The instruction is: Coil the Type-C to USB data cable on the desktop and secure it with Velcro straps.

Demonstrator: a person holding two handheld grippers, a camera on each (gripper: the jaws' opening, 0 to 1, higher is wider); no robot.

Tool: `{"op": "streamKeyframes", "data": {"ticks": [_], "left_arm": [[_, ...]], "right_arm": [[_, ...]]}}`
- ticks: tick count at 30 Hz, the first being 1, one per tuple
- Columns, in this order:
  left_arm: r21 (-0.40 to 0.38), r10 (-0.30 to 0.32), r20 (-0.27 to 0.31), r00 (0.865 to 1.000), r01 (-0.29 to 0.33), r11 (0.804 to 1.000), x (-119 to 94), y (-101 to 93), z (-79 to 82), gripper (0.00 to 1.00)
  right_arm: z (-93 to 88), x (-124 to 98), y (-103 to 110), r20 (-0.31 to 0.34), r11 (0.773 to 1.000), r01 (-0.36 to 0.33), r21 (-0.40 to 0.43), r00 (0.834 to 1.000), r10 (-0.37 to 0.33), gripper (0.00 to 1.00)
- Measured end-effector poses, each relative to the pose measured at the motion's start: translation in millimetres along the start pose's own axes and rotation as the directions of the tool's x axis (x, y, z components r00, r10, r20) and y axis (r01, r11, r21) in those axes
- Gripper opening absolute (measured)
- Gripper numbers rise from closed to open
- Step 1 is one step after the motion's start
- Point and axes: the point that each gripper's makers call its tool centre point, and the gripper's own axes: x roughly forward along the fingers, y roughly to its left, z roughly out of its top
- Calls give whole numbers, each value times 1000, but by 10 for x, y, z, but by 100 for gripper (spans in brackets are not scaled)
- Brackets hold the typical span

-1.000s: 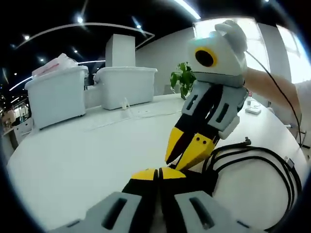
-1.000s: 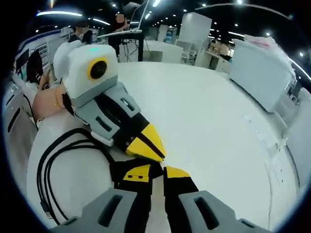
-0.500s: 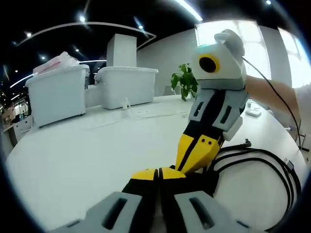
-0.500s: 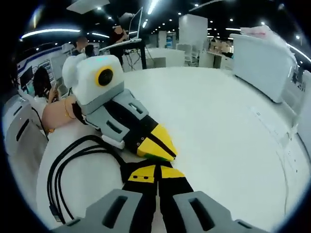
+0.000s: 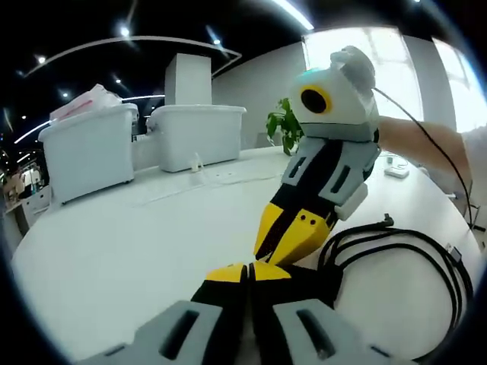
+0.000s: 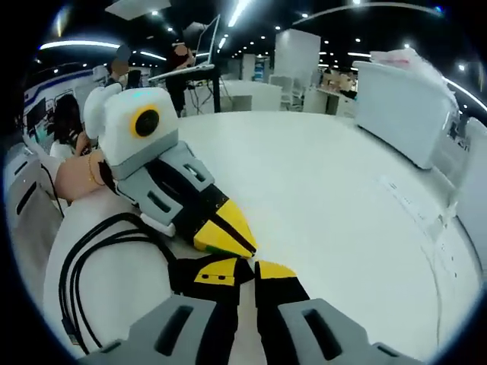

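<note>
The black cable [image 5: 396,255] already lies in loops on the white bench [image 5: 122,251], so the step in hand looks like the fastening — the black strap [image 6: 186,274] at the gathered end, right where the two sets of tongs meet, is being worked. The left tongs [image 5: 247,271] sit clenched on that bundle, while the right tongs [image 6: 245,270] stand slightly parted over it, and whether they grip anything I cannot tell. Next the strap's loose end wants pulling snug around the loops and pressing onto itself — both hands low over the bench, tongs angled toward each other, tips nearly touching.

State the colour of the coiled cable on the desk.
Black; the cable shows best in the left gripper view.
</note>
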Motion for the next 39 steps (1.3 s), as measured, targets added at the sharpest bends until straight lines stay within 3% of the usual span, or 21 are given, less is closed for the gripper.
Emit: {"op": "streamKeyframes", "data": {"ticks": [2, 8, 11, 14, 20, 26, 29, 32, 34, 37, 39], "left_arm": [[0, 0, 1, 1000, 0, 1000, -1, -5, -1, 4], [-13, -5, 5, 1000, 5, 1000, -8, -13, -1, 4], [-13, -5, 6, 1000, 5, 1000, -10, -14, 0, 4], [-15, -2, 7, 1000, 2, 1000, -13, -11, -1, 4], [-7, 7, 5, 1000, -7, 1000, -26, -16, -2, 4], [-6, 2, 4, 1000, -2, 1000, -27, -14, -2, 4], [-4, 1, 3, 1000, -1, 1000, -28, -13, 0, 4], [-11, 1, 2, 1000, -1, 1000, -29, -8, 3, 4], [-3, -1, 3, 1000, 1, 1000, -31, -4, 7, 4], [-7, 7, 2, 1000, -7, 1000, -54, 37, 26, 13], [-34, 12, 31, 999, -11, 999, -85, 70, 97, 22]], "right_arm": [[-4, -60, -73, -5, 996, 63, -59, 998, -63, 9], [167, -418, 135, 82, 993, 76, -91, 994, -69, 9], [136, -578, 307, 94, 996, 43, -79, 995, -36, 13], [29, -651, 582, 113, 998, -54, -22, 992, 56, 27], [-239, -539, 489, 54, 1000, -9, -19, 998, 10, 29], [-203, -389, 450, 52, 1000, -23, -6, 998, 23, 29], [-164, -326, 491, 50, 999, -43, 12, 998, 42, 23], [-149, -285, 482, 36, 999, -51, 13, 998, 51, 9], [-151, -285, 467, 35, 998, -58, 28, 998, 57, 8], [-152, -304, 480, 40, 999, -48, 27, 998, 47, 6], [-140, -322, 462, 47, 999, -32, 40, 998, 30, 6]]}}
